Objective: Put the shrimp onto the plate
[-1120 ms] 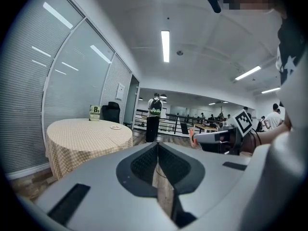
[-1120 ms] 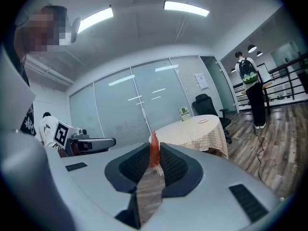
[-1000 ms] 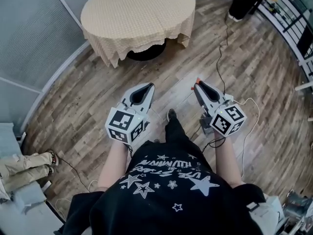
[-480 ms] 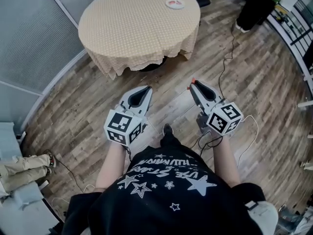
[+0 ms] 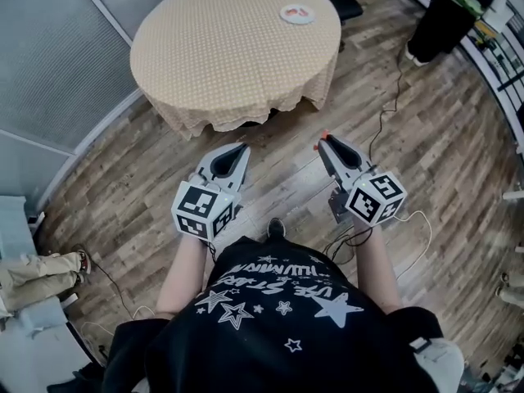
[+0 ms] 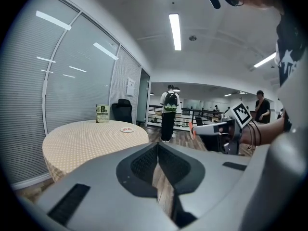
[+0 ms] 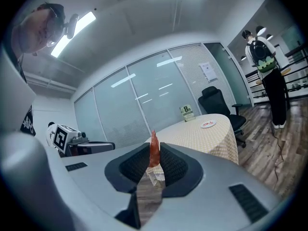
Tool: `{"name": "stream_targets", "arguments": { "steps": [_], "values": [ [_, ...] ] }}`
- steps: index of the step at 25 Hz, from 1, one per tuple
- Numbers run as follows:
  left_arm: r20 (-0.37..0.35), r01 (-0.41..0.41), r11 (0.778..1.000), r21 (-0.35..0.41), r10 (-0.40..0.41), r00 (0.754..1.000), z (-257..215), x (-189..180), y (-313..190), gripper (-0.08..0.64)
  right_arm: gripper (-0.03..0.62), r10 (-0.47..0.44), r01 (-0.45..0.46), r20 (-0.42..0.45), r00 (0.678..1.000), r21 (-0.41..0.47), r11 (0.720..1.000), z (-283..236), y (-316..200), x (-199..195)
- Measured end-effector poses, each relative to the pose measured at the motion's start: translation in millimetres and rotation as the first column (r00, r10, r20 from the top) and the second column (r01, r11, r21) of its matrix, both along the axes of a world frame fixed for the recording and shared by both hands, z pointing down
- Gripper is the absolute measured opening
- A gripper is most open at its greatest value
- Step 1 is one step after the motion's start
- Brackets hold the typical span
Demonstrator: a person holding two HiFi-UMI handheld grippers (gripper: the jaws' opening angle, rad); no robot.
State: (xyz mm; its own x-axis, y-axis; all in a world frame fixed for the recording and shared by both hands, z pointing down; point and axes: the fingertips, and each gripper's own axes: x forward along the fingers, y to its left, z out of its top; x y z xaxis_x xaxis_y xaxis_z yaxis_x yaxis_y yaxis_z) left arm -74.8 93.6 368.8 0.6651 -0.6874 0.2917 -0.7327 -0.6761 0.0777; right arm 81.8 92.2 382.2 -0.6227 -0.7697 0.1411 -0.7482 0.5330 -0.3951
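While the table [image 5: 229,56] has drawn nearer, the right gripper [image 5: 326,141] clamps the shrimp [image 7: 154,151], the left gripper [image 5: 240,147] sits closed and empty, and the far plate [image 5: 296,13] comes closer to reach.

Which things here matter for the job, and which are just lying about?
For the job: shrimp, pinched in the right gripper; plate, on the round table.
Just about: left gripper, shut with nothing in it; sign card; office chair.

Black T-shirt [image 5: 278,334] with white stars, grey left tongs [image 5: 241,147], right tongs [image 5: 326,142], black-and-white marker cubes [image 5: 201,211]
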Motion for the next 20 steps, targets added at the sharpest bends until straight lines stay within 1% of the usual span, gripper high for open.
{"name": "stream_targets", "arguments": {
  "steps": [3, 6, 10, 12, 16, 18, 20],
  "values": [
    [0.012, 0.024, 1.000, 0.006, -0.024, 1.000, 3.6, 0.2, -10.7, 0.012, 0.069, -0.018, 0.018, 0.000, 1.000, -0.002, 1.000, 5.1, -11.9, 5.4],
    [0.029, 0.051, 0.999, 0.002, -0.051, 0.998, 5.6, -7.4, -19.2, 0.012, 0.069, -0.030, 0.030, 0.011, 0.999, -0.004, 1.000, 5.6, -23.6, 2.2],
    [0.021, 0.073, 0.997, 0.009, -0.074, 0.997, 1.8, -13.4, -34.2, 0.012, 0.069, -0.043, 0.043, 0.007, 0.999, -0.002, 0.999, 5.3, -36.6, -3.5],
    [0.023, 0.064, 0.998, 0.015, -0.064, 0.998, 4.6, -11.2, -46.9, 0.012, 0.069, -0.030, 0.030, 0.001, 1.000, -0.014, 0.999, 10.9, -43.6, -4.0],
    [0.008, 0.016, 1.000, -0.012, -0.015, 1.000, 20.6, 1.1, -78.2, 0.012, 0.069, 0.026, -0.026, -0.011, 1.000, -0.034, 0.999, 19.4, -58.6, 3.4],
    [0.007, 0.004, 1.000, -0.012, -0.004, 1.000, 23.5, 6.1, -101.3, 0.012, 0.069, 0.053, -0.053, -0.022, 0.998, -0.034, 0.998, 18.7, -76.2, 8.7],
    [0.005, 0.006, 1.000, 0.005, -0.006, 1.000, 19.9, 7.2, -127.0, 0.012, 0.069, 0.071, -0.072, -0.034, 0.997, -0.033, 0.997, 16.4, -96.5, 11.1]
  ]
}}
